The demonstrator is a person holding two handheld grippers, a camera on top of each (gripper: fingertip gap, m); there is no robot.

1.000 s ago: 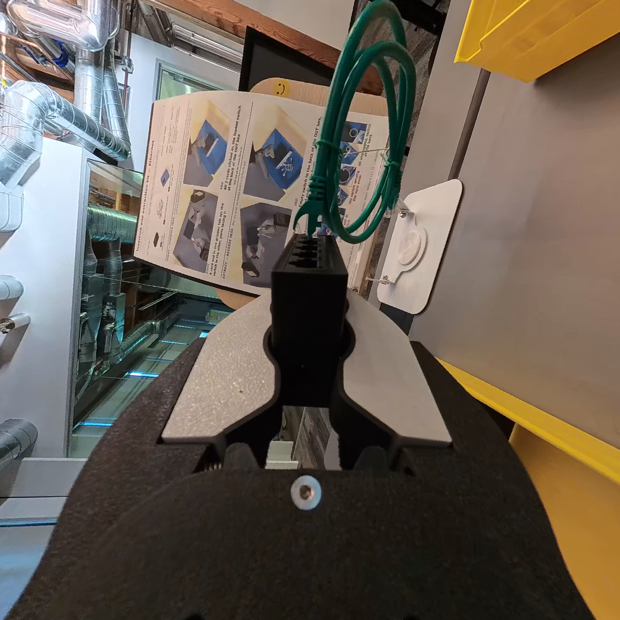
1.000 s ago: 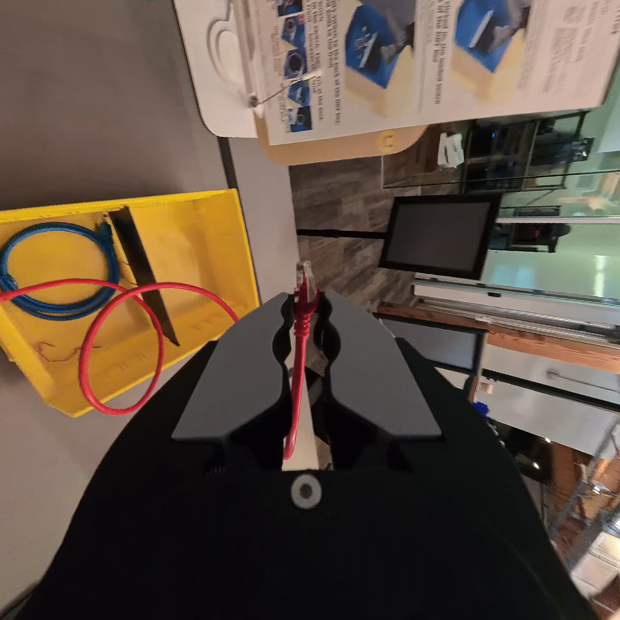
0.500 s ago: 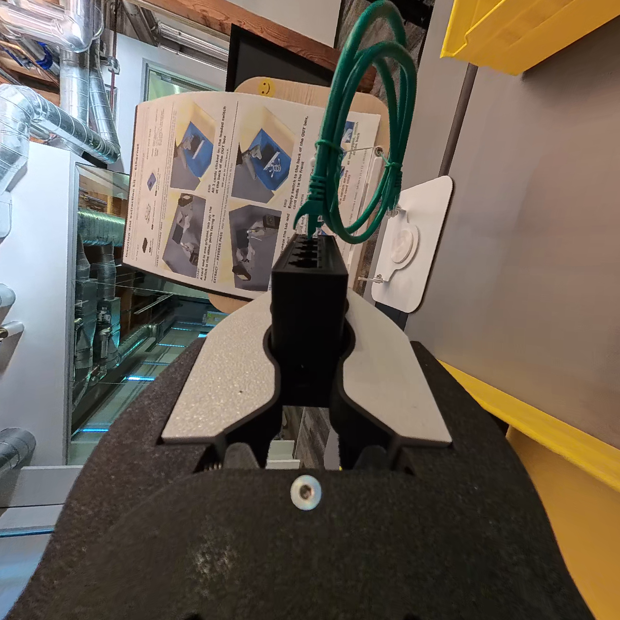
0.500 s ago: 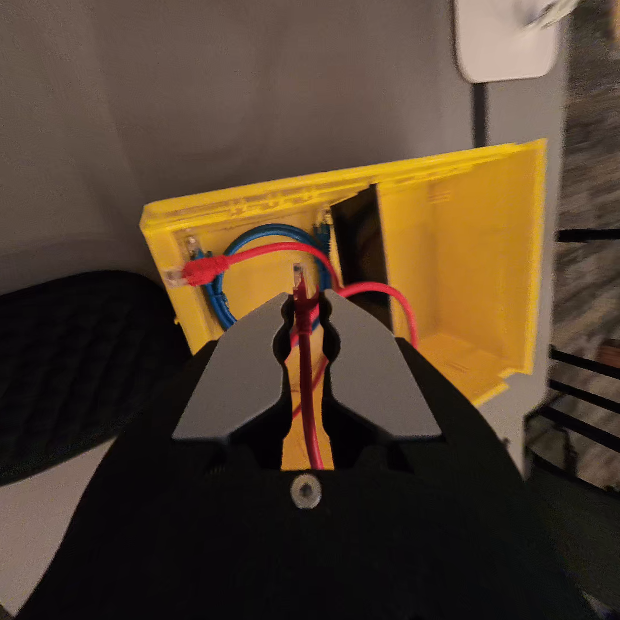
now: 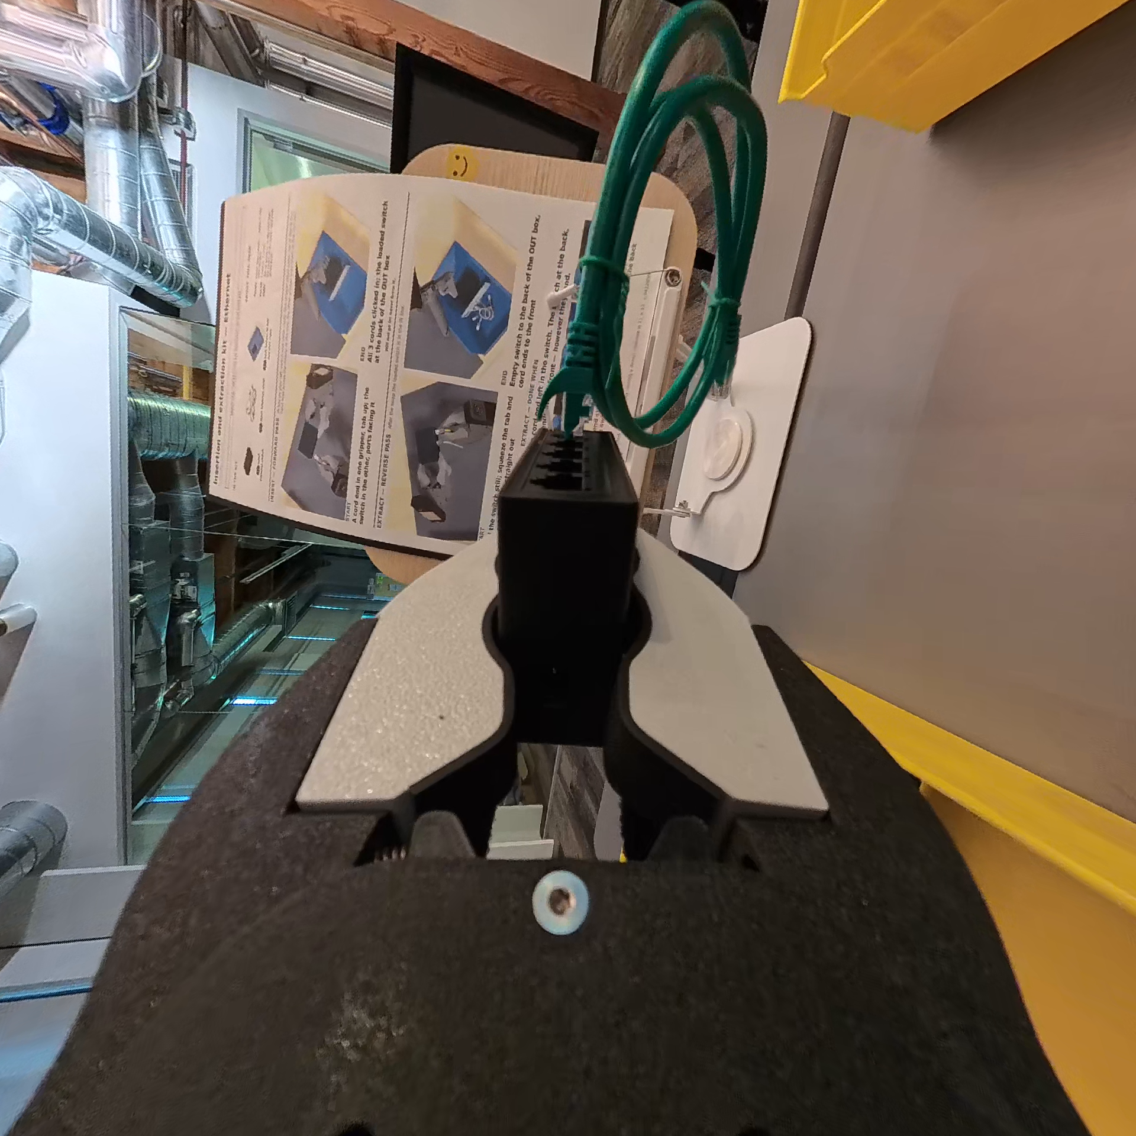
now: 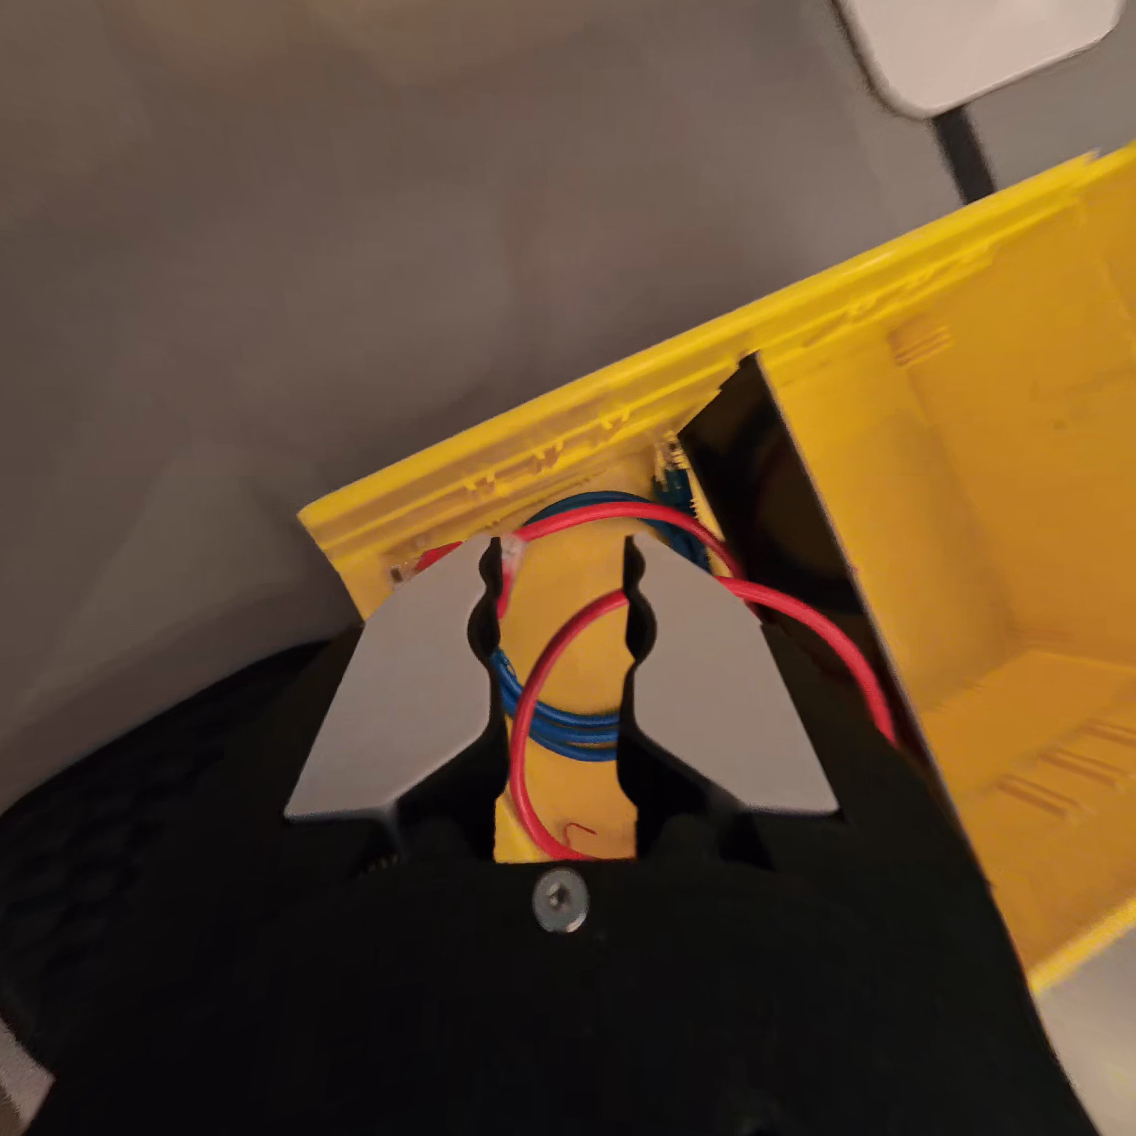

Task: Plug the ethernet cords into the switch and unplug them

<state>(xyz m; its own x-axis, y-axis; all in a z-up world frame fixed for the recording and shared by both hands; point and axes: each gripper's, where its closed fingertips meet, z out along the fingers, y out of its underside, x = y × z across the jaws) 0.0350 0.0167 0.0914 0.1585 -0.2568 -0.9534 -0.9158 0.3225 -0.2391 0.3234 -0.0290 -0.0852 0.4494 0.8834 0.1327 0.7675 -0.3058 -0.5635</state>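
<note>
Surface: grey surface (image 5: 959, 430), matte; a white plate (image 5: 747, 442) lies on it.
Room: silver ducts (image 5: 104, 246), glass partition and a dark screen (image 5: 492, 117) behind a printed instruction sheet (image 5: 393, 362) on a wooden board.
Left tool (image 5: 565, 553): closed firmly on the black ethernet switch (image 5: 565, 571), which stands between its grey fingers (image 5: 406, 670), port row facing away.
Right tool (image 6: 556, 544): jaws well apart, gripping nothing; it hangs over the yellow bin (image 6: 959, 553).
Cords, counted: three. One coiled green cord (image 5: 682, 246) has one plug in the switch; one red cord (image 6: 799, 621) and one coiled blue cord (image 6: 565, 731) lie in the bin's left compartment.
Bins: at least one, with a black divider (image 6: 774, 492).
Obscured: right wrist view is blurred; the red cord's plug ends are hard to make out; yellow bin edges in the left wrist view are cut off.
</note>
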